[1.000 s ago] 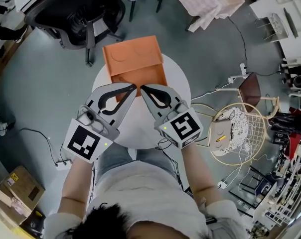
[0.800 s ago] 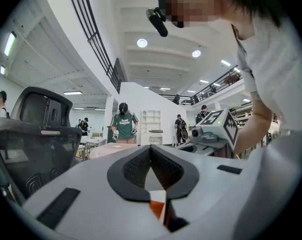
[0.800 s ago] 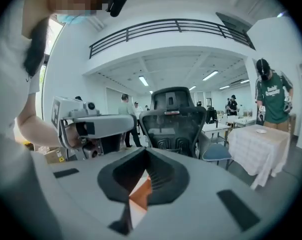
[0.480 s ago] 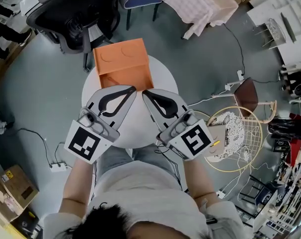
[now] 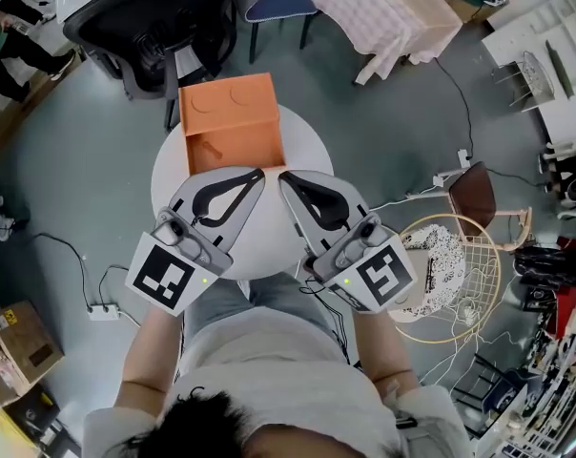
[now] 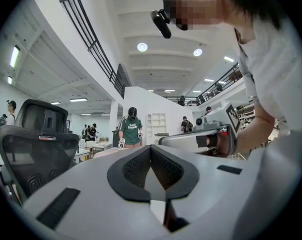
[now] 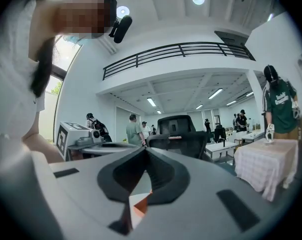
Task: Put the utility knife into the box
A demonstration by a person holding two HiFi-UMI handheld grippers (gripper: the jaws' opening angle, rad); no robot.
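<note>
Left claw (image 5: 259, 171) and right claw (image 5: 281, 176) are pinched closed, empty; the orange box (image 5: 233, 122) lies on the counter (image 5: 266, 229) just beyond their tips.

**Clearances over the round bench (image 5: 307, 151), seen from above.**
The orange box (image 5: 233, 132) stands on the far half of the bench, with its cavity open upward and unobstructed and its lid laid back past the far rim. The left gripper (image 5: 258, 171) and right gripper (image 5: 282, 176), fingers closed tip to tip, cover the near half, leaving a narrow wedge between them and a thin bare strip before the box's near wall. Bare bench flanks the box. An office chair (image 5: 159, 17) blocks the far side, and a round wire-framed stand (image 5: 460, 275) the right.
</note>
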